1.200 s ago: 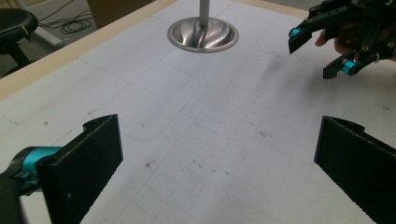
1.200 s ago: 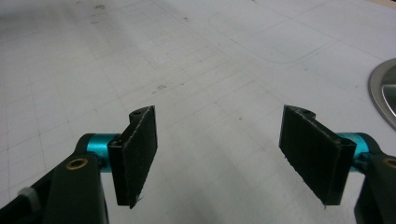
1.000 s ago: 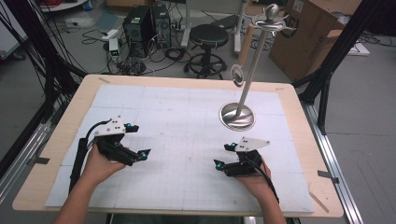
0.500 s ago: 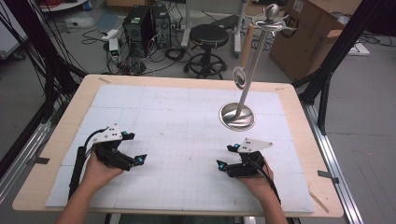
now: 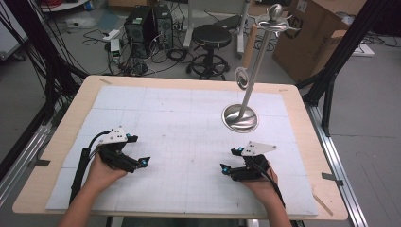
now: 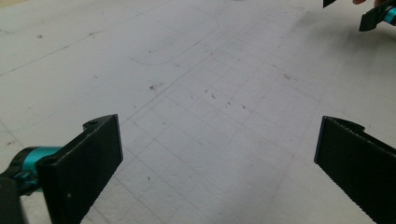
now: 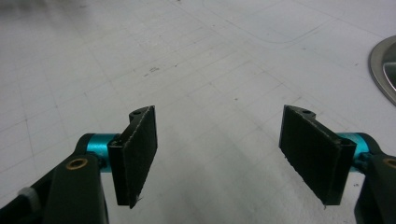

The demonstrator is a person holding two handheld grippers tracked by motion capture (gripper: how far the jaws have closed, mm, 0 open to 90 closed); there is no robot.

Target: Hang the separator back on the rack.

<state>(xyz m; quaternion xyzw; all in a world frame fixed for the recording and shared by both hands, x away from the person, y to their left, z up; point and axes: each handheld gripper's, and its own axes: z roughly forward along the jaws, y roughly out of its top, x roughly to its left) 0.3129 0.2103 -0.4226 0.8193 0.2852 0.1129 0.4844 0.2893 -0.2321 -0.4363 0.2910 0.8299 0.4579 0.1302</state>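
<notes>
While both hands rest low at the near edge of the table point(image 5: 61, 156), the left gripper point(image 5: 135, 150) and the right gripper point(image 5: 228, 159) lie well apart on the white gridded mat point(image 5: 189, 142), each pointing inward and away from the person. In the left gripper view the two black jaws stand wide with nothing but bare mat between them; in the right gripper view the jaws likewise stand wide and hold nothing. This low, parted, empty posture reads as a ready stance, judged to leave either gripper free to reach forward. Nearest to them is the metal stand point(image 5: 250, 80), far and to the right of centre on the mat: a round polished base point(image 5: 240, 118), whose rim enters the right gripper view at its right edge point(image 7: 380, 70), bears a slim pole rising to a knobbed top with short side arms. A small ring-shaped piece point(image 5: 242, 77) shows partway up the pole; how it is attached cannot be told. Beyond the table, on the floor, stand a black stool point(image 5: 211, 38), computer towers point(image 5: 146, 23) with cables, and a cardboard box point(image 5: 314, 33).
</notes>
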